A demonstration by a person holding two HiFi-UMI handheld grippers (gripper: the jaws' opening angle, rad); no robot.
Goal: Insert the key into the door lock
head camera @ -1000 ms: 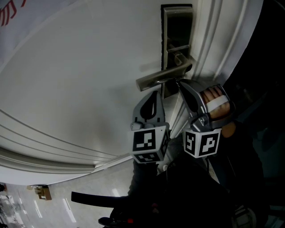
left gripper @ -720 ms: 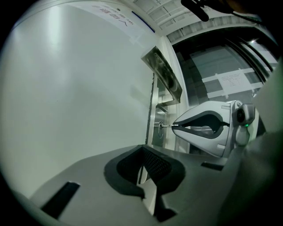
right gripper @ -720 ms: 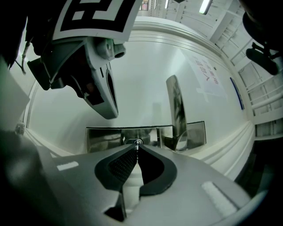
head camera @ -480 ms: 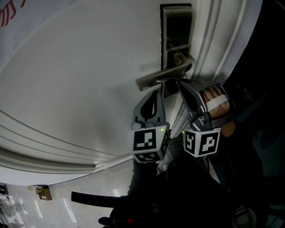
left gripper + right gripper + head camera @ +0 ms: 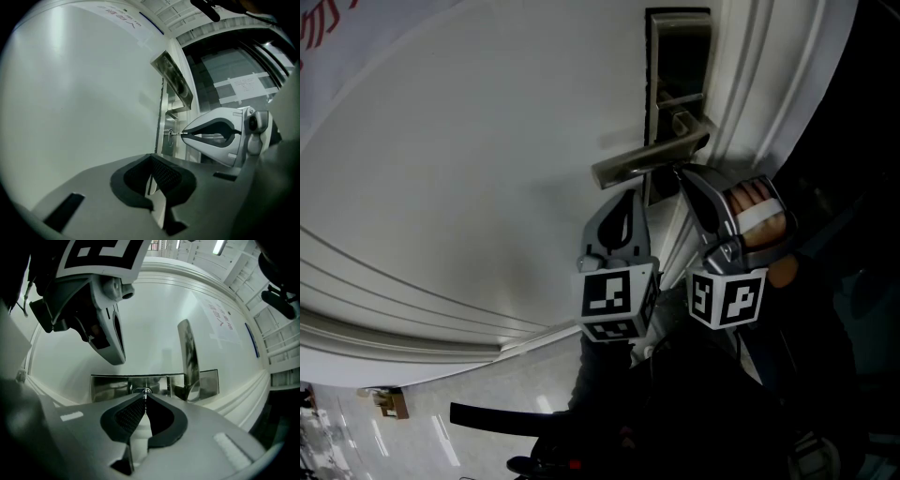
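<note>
The steel lock plate (image 5: pixel 679 56) with its lever handle (image 5: pixel 649 161) sits on the white door (image 5: pixel 469 169). My right gripper (image 5: pixel 682 175) is just under the handle, shut on a thin key (image 5: pixel 145 398). The key's tip is at the round keyhole (image 5: pixel 143 391); I cannot tell how far it is in. From the left gripper view the key (image 5: pixel 176 133) bridges the right gripper (image 5: pixel 183 134) and the keyhole (image 5: pixel 169 135). My left gripper (image 5: pixel 629 195) hangs below the handle beside the right one, shut on nothing (image 5: pixel 151 177).
The door frame mouldings (image 5: pixel 750 84) run close to the right of the lock plate. A dark doorway (image 5: pixel 853 141) lies beyond them. A tiled floor (image 5: pixel 422 422) shows at the lower left. The handle (image 5: pixel 189 359) stands just right of the key.
Both grippers hold their places. The head view has shifted slightly, so the lock plate sits a little further right.
</note>
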